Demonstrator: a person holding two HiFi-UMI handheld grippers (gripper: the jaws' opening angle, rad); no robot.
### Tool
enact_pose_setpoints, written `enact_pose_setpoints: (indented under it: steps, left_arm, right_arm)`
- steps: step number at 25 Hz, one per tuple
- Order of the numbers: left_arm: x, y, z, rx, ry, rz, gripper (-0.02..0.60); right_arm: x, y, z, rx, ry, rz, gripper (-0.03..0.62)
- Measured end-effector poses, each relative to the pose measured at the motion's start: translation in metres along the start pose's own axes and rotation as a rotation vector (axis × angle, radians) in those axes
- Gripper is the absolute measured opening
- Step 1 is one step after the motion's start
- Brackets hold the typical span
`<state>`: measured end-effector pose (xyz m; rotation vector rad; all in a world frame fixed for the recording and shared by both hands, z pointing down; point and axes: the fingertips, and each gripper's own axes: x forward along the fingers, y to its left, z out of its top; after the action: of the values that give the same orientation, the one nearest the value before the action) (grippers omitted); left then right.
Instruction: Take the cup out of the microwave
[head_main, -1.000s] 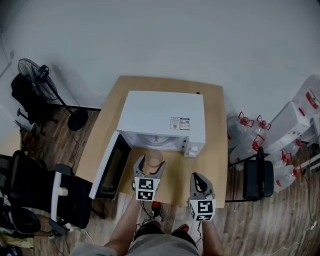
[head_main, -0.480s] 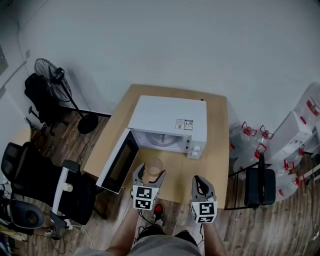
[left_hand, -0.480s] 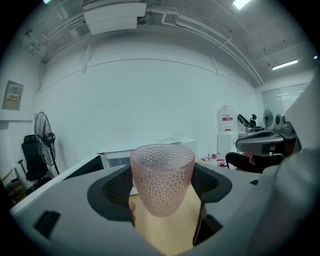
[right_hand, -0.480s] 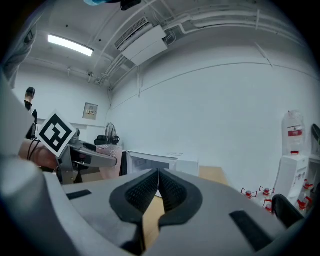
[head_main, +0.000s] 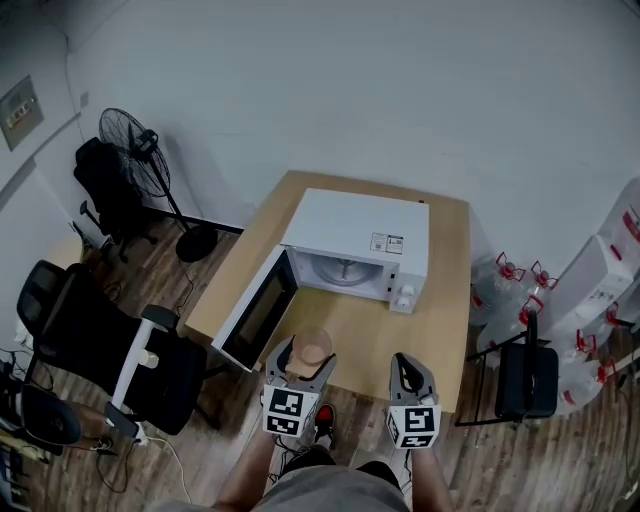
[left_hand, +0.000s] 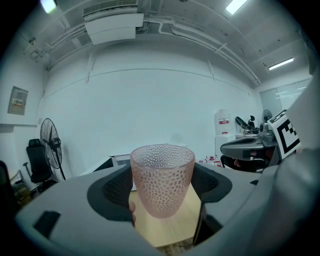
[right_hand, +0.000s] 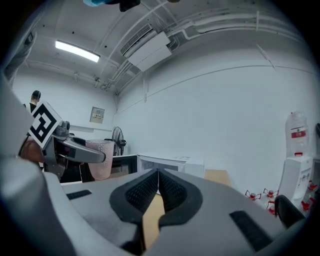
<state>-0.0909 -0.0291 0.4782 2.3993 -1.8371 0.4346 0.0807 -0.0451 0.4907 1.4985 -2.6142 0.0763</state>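
Observation:
A pink dimpled cup (left_hand: 162, 181) stands upright between the jaws of my left gripper (head_main: 301, 357), which is shut on it; in the head view the cup (head_main: 312, 348) hangs over the table's near edge, in front of the microwave. The white microwave (head_main: 360, 237) sits on the wooden table (head_main: 446, 300) with its door (head_main: 255, 309) swung open to the left and its cavity (head_main: 338, 271) showing only the turntable. My right gripper (head_main: 408, 376) is shut and holds nothing, level with the left one to its right. From the right gripper view the cup (right_hand: 101, 159) shows at left.
A standing fan (head_main: 143, 160) and black office chairs (head_main: 90, 331) are to the left of the table. Water jugs (head_main: 510, 283) and a black chair (head_main: 525, 380) stand on the right. Wooden floor lies below the table's near edge.
My left gripper has drawn the cup back from the microwave's opening toward the table's near edge. The head view has pulled back and shifted, showing more of the room at left.

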Motion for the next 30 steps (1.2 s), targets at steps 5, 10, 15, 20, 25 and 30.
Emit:
enact_pose_setpoints:
  steps: [5,10,15,20,25,30]
  left_arm:
    - [-0.028,-0.004,-0.002,-0.015,-0.006,0.016,0.379]
    - [-0.053,-0.009,-0.008,-0.032,0.002,0.028,0.379]
    - [-0.072,-0.007,-0.007,-0.045,-0.012,0.046,0.379]
    - [-0.085,-0.008,-0.010,-0.043,-0.011,0.058,0.379]
    - [-0.086,-0.007,-0.014,-0.043,0.001,0.061,0.379]
    - [-0.084,-0.005,-0.014,-0.046,-0.001,0.057,0.379]
  right_arm:
    - [-0.014,0.011,0.002,0.002,-0.013,0.015,0.018]
    - [-0.025,0.021,0.002,0.008,-0.021,0.027,0.018]
    - [-0.033,0.029,0.002,0.005,-0.023,0.041,0.018]
    - [-0.037,0.031,0.000,0.013,-0.023,0.039,0.018]
    - [-0.038,0.031,-0.001,0.017,-0.022,0.036,0.018]
    - [-0.036,0.034,-0.001,0.023,-0.017,0.045,0.018]
